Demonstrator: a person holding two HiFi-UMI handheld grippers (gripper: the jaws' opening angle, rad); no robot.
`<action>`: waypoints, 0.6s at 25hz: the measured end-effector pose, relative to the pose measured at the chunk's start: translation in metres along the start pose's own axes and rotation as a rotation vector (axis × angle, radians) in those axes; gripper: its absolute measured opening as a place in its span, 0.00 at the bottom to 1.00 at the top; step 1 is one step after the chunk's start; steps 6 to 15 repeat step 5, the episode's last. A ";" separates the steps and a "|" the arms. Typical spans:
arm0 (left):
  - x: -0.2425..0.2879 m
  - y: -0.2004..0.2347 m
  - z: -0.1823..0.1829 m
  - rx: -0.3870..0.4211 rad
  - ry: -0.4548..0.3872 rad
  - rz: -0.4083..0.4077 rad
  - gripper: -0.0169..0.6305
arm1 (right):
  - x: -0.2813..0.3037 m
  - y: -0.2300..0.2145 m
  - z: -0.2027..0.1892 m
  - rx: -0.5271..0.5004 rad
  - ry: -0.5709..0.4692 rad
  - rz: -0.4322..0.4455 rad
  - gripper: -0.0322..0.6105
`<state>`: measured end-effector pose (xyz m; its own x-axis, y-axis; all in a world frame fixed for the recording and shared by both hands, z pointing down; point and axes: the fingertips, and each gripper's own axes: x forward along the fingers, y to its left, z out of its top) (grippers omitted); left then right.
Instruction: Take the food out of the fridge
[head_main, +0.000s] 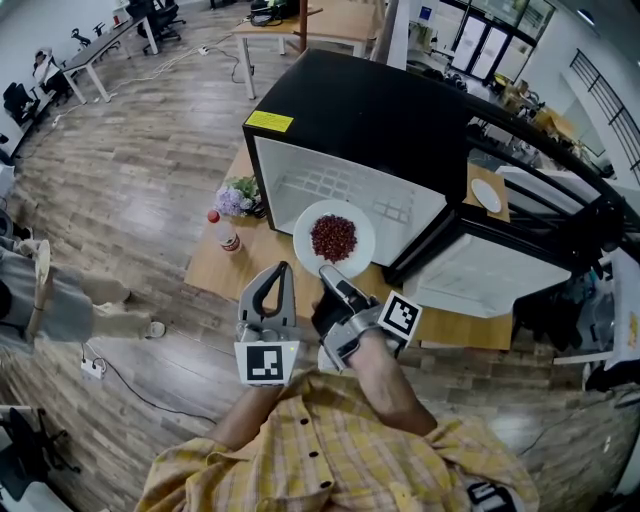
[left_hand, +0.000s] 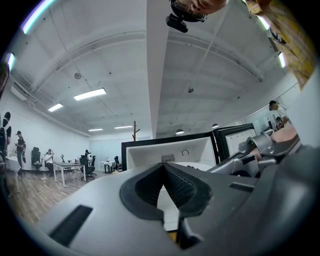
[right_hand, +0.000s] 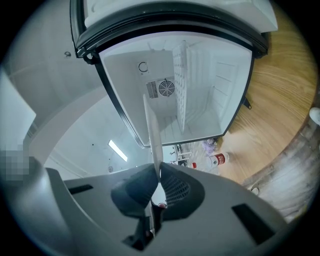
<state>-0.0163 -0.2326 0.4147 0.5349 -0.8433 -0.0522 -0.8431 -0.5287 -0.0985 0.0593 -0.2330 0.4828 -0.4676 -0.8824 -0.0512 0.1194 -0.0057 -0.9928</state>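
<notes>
A white plate (head_main: 305, 236) of dark red food (head_main: 334, 237) hangs just outside the mouth of the black mini fridge (head_main: 360, 110), whose door (head_main: 500, 272) stands wide to the right. My right gripper (head_main: 328, 272) is shut on the plate's near rim. In the right gripper view the plate (right_hand: 152, 131) shows edge-on, rising from between the pads of the right gripper (right_hand: 156, 172), with the empty white fridge interior (right_hand: 200, 85) behind it. My left gripper (head_main: 283, 268) sits just left of the plate, shut, with nothing in it. In its own view the left gripper (left_hand: 164, 167) faces the fridge (left_hand: 170, 149).
The fridge stands on a wooden table (head_main: 212, 272). A red-capped bottle (head_main: 228, 232) and a small bunch of flowers (head_main: 238, 195) stand to the fridge's left. A small white dish (head_main: 487, 195) lies behind the door. Wood floor and office desks surround the table.
</notes>
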 end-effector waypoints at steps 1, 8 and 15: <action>0.000 0.000 0.000 -0.004 0.003 0.000 0.04 | -0.001 0.001 0.001 -0.002 -0.001 0.001 0.08; 0.002 -0.002 0.004 -0.005 -0.006 -0.006 0.04 | -0.001 0.004 0.002 -0.010 -0.001 0.007 0.08; 0.002 -0.002 0.004 -0.005 -0.006 -0.006 0.04 | -0.001 0.004 0.002 -0.010 -0.001 0.007 0.08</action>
